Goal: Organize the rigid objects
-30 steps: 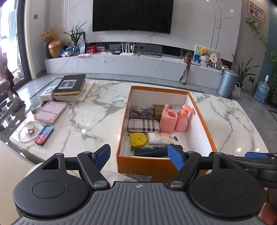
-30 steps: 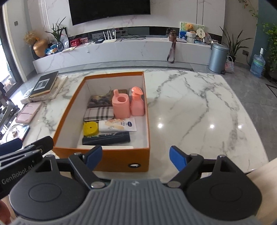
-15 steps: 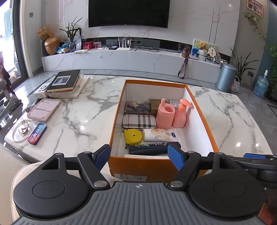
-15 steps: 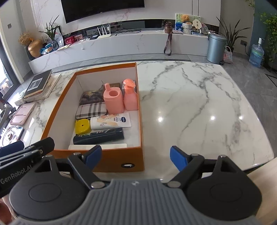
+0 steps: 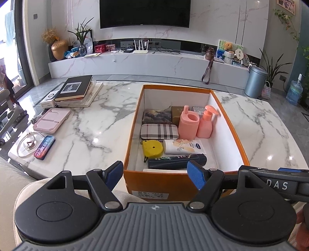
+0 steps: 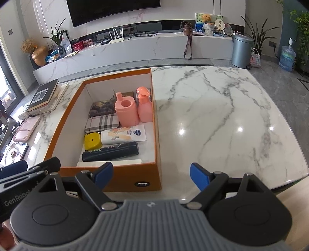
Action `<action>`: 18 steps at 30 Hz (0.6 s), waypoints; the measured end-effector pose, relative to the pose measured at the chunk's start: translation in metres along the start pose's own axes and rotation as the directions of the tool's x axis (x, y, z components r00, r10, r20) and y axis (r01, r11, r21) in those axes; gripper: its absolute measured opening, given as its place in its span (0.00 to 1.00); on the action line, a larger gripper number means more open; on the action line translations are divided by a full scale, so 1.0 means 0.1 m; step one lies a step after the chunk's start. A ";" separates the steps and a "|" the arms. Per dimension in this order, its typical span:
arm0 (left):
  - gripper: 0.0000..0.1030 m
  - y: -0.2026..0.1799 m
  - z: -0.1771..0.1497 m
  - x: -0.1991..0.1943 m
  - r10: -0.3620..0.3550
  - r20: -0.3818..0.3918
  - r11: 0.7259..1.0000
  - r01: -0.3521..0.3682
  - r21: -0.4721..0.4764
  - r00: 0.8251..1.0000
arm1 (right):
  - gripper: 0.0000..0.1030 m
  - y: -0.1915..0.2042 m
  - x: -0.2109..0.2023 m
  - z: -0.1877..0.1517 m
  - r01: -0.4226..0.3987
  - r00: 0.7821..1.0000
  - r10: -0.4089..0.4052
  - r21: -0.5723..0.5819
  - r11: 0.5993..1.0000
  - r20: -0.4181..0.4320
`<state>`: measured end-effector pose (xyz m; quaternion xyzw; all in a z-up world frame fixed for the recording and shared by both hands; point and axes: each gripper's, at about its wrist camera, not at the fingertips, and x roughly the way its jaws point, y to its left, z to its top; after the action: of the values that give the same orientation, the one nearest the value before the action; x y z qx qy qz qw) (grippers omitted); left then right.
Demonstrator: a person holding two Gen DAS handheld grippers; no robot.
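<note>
You have lifted both tools slightly, so the orange box (image 5: 181,188) now sits lower and fuller ahead of you. Your left hand-held gripper (image 5: 155,174) is spread wide and holds nothing, its tips straddling the box's near wall. Your right hand-held gripper (image 6: 148,176) is equally wide and empty, the box's right wall just ahead of its left finger. Beyond its right finger lies bare marble table (image 6: 222,119). The pink bottles (image 5: 195,123) stand against the box's far right side.

Home living room: wall-mounted television (image 5: 144,13) top centre, marble media console (image 5: 135,63) beneath, potted plants (image 5: 274,65) right, marble tabletop (image 5: 92,123) foreground.
</note>
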<state>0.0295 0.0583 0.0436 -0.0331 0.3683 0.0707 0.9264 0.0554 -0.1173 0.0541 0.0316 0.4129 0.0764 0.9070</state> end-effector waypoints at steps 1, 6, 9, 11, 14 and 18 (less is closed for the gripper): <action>0.86 0.00 0.00 0.00 0.002 -0.001 1.000 -0.002 0.000 1.000 | 0.84 0.00 0.00 0.00 0.002 1.000 -0.002 0.001 1.000 -0.001; 0.86 0.01 -0.01 0.00 0.003 -0.003 1.000 -0.003 0.001 1.000 | 0.84 0.00 0.00 0.00 0.003 1.000 -0.003 0.002 1.000 0.000; 0.86 0.01 -0.02 0.00 0.004 -0.002 1.000 -0.004 0.001 1.000 | 0.84 0.00 0.00 0.00 -0.001 1.000 0.001 0.001 1.000 0.000; 0.86 0.01 -0.02 0.00 0.004 -0.001 1.000 -0.004 0.001 1.000 | 0.84 -0.01 0.01 0.00 0.000 1.000 0.000 0.004 1.000 0.000; 0.86 0.01 -0.02 0.00 0.001 0.000 1.000 -0.001 0.003 1.000 | 0.84 -0.01 0.01 0.00 -0.003 1.000 0.003 0.007 1.000 0.000; 0.86 0.01 -0.02 -0.01 -0.003 0.000 1.000 0.003 0.006 1.000 | 0.84 0.00 0.02 0.00 -0.009 1.000 0.009 0.008 1.000 -0.002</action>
<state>0.0277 0.0586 0.0427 -0.0307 0.3683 0.0682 0.9267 0.0572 -0.1171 0.0526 0.0370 0.4139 0.0788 0.9062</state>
